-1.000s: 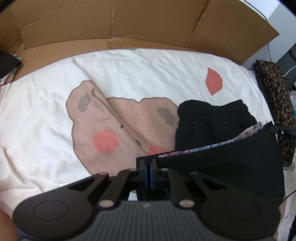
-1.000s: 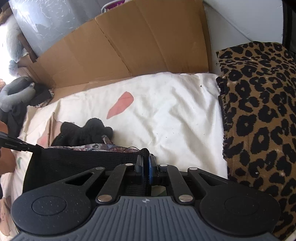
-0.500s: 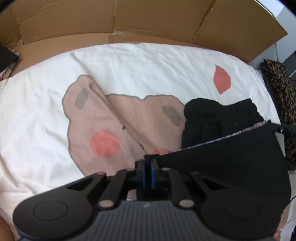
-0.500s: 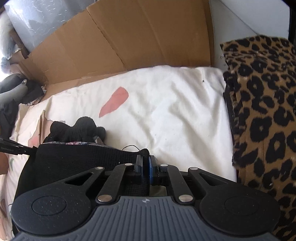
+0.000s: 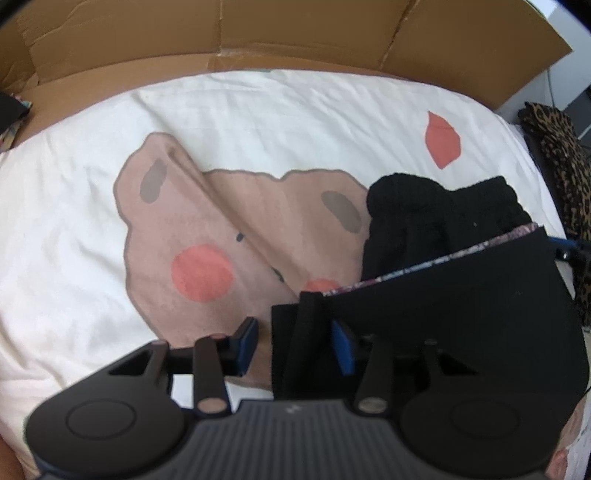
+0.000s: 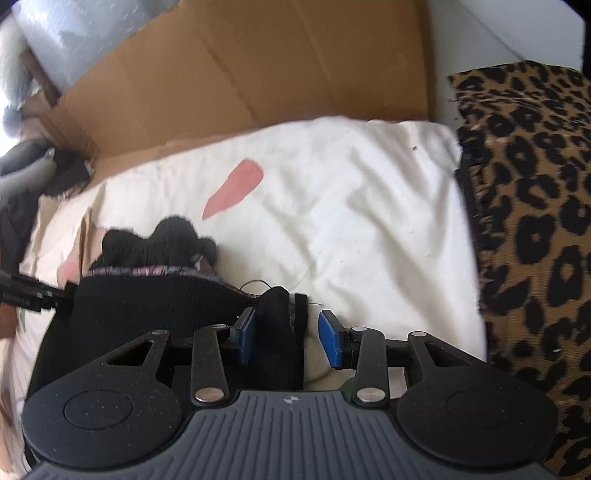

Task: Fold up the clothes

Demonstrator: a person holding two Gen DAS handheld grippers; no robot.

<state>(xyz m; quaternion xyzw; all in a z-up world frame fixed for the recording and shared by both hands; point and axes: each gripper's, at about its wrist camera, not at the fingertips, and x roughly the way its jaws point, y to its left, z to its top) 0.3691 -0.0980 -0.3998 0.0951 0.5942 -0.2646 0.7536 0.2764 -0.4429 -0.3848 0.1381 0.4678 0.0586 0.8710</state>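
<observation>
Garment, black knit with patterned lining, lies doubled over right of bear print. Left claw and right claw both spread apart, corners loose between them. Further folds undetermined.

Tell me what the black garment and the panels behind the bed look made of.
Black garment: looks like a matte knit, ribbed at the bunched part, with a patterned lining showing along its edge; fibre unclear. Panels: brown corrugated cardboard, judging by creases and a taped seam.

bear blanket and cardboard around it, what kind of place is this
Probably a bedroom at home: a soft white bear-print blanket like bedding, cardboard sheets propped behind it, and a leopard-print fabric alongside.
</observation>
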